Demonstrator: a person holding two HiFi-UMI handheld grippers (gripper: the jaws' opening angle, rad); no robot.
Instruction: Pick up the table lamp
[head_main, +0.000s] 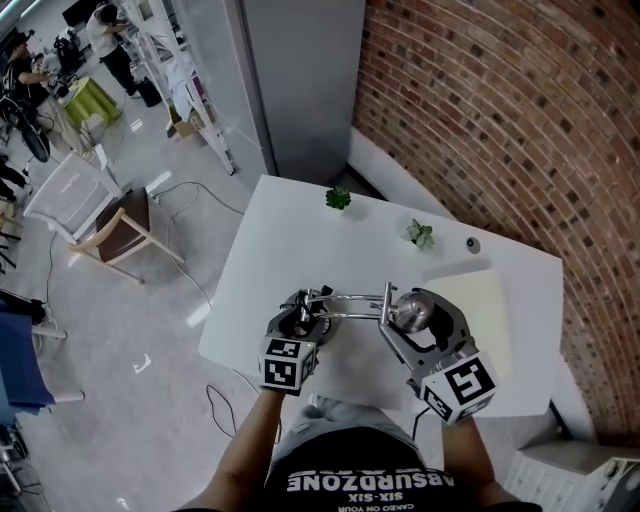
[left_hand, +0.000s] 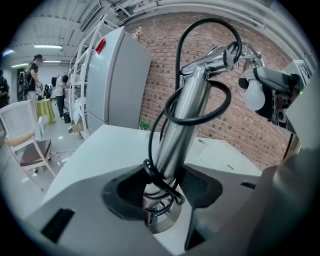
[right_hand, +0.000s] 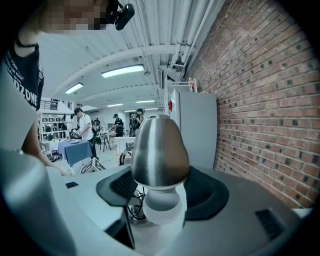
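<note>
The table lamp has a chrome stem (head_main: 350, 303), a black cord (left_hand: 172, 107) looped round the stem (left_hand: 186, 112), a round metal foot (left_hand: 161, 221) and a silver shade (head_main: 411, 311) over a white bulb (left_hand: 254, 95). My left gripper (head_main: 308, 306) is shut on the lower stem just above the foot, its pads (left_hand: 131, 187) on both sides of the stem, as the left gripper view (left_hand: 167, 189) shows. My right gripper (head_main: 405, 326) is shut on the shade (right_hand: 159, 152), with the bulb (right_hand: 160, 206) poking out below. The right gripper (right_hand: 160, 189) points roughly level.
The white table (head_main: 290, 250) carries two small green plants (head_main: 338, 198) (head_main: 420, 234), a small dark knob (head_main: 472, 244) and a pale mat (head_main: 482, 300). A brick wall (head_main: 500, 110) stands right, a grey cabinet (head_main: 300, 80) behind, a chair (head_main: 115, 230) and people left.
</note>
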